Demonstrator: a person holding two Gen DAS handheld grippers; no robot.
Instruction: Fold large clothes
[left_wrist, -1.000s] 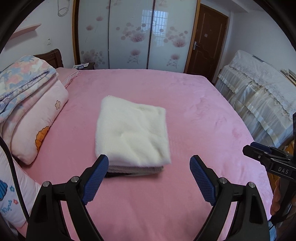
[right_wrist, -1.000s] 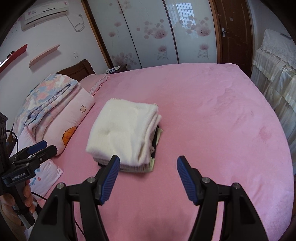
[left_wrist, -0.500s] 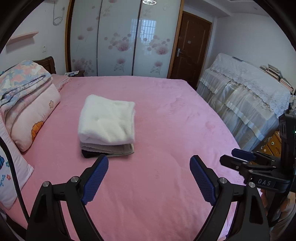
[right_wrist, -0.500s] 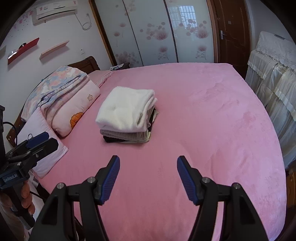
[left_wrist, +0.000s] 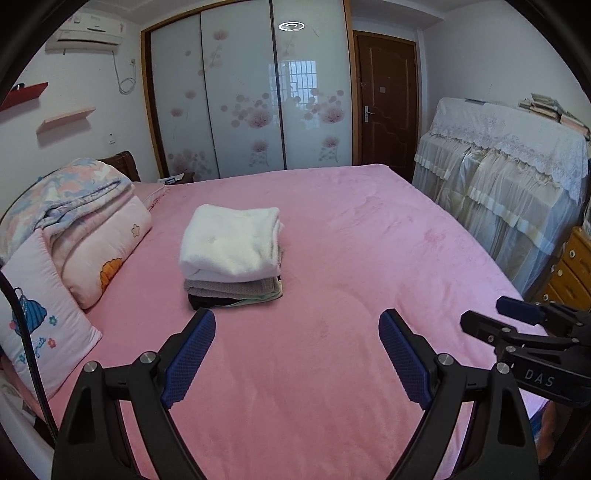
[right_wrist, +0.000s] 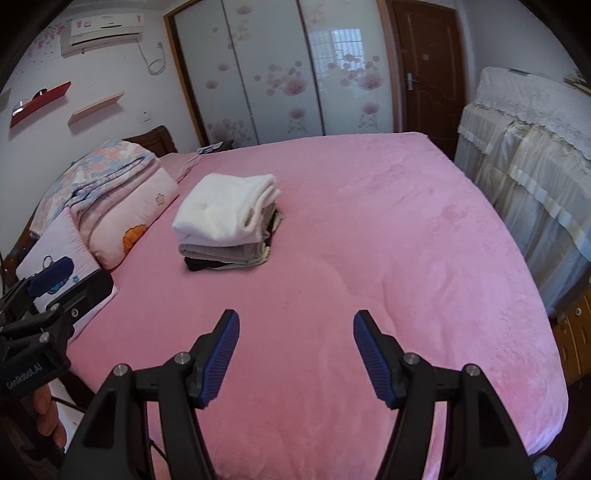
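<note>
Pink bedding covers the bed (left_wrist: 369, 258), which serves as the folding surface. At far left, a quilt (left_wrist: 70, 192) and pillows (left_wrist: 107, 254) are stacked against the headboard, which keeps the middle of the bed free for work. Right of them, well beyond both claws, sits the stack (left_wrist: 231, 254) of folded clothes: a white fleece piece on top, a grey one under it, dark and pale ones at the bottom. Edges are roughly aligned, so the stack looks finished. The left gripper (left_wrist: 297, 354) hovers above the near bedding, jaws wide apart, nothing between them. The right gripper (right_wrist: 295, 354) hovers likewise, jaws parted less widely and also empty. Far right, a lace-covered cabinet (left_wrist: 509, 177) stands beside the bed. No containers are in view.
</note>
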